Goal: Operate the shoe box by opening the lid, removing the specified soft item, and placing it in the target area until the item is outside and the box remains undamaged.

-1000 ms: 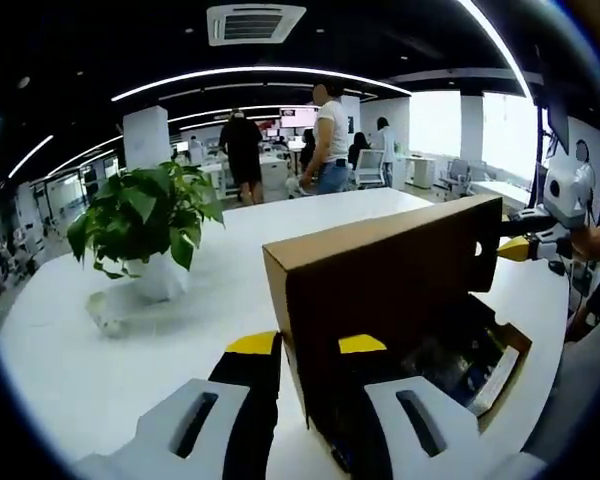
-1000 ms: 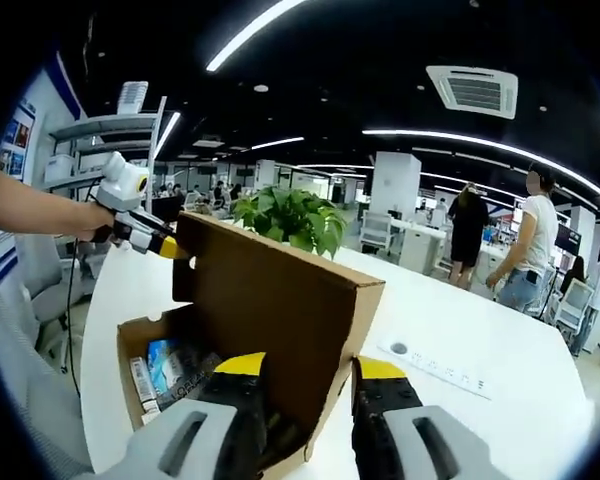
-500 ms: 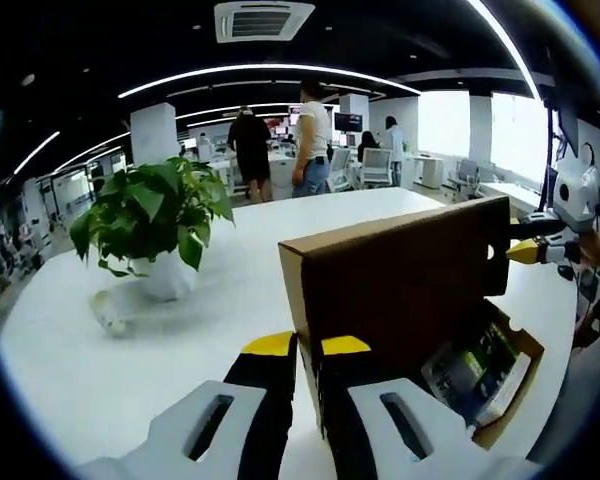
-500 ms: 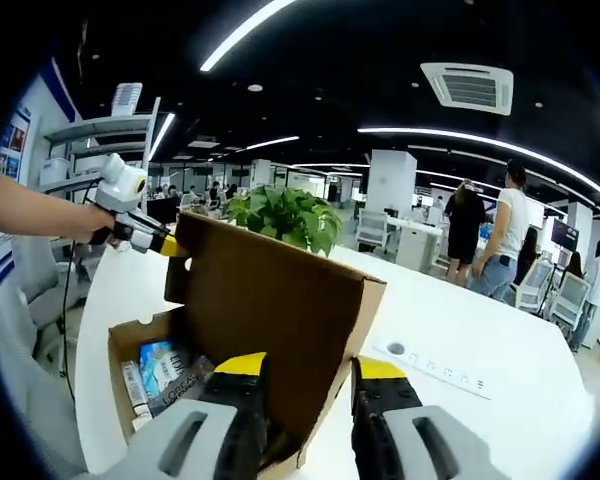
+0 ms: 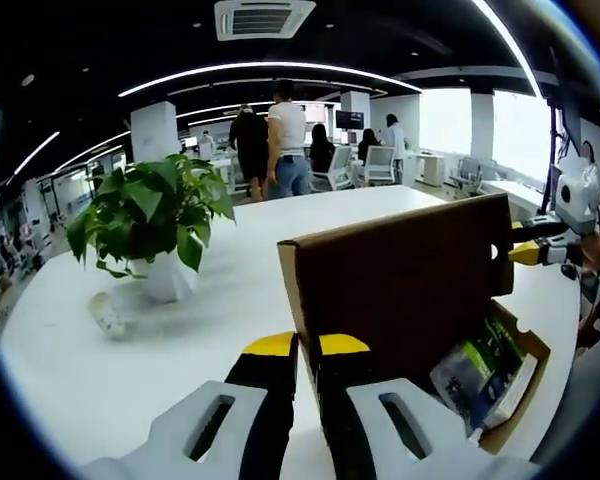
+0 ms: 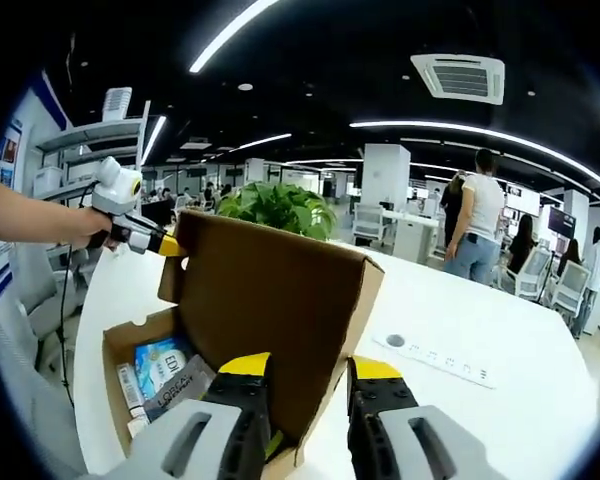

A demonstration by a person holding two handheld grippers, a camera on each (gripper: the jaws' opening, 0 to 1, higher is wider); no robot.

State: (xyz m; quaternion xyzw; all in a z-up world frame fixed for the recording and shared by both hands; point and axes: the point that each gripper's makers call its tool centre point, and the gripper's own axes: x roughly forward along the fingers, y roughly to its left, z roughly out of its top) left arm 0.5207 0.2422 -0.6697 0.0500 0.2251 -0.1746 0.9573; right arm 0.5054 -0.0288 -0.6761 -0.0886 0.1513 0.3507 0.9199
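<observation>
Left gripper view is showing the left tool [image 5: 307,345] with its yellow-tipped jaws nearly closed, pinching the near corner edge of the raised cardboard lid [image 5: 400,275] of the shoe box [image 5: 515,395], which is sitting on the white table [image 5: 130,360]. Beyond the lid's far end, the right tool [image 5: 528,252] is gripping the opposite corner. Behind the lid, the open box is holding packaged items, among them a green-and-white pack [image 5: 472,368]. A potted plant [image 5: 148,225] is standing well to the left of the left tool. Right gripper view is showing the right tool [image 6: 308,368] with its jaws set on either side of the lid [image 6: 270,300], clamping its end; the left tool [image 6: 165,245] is holding the far corner. Below the lid, a blue packet [image 6: 160,358] and a dark pack [image 6: 180,385] are lying inside the box [image 6: 115,345]. A power strip [image 6: 435,360] is lying on the table to the right.
</observation>
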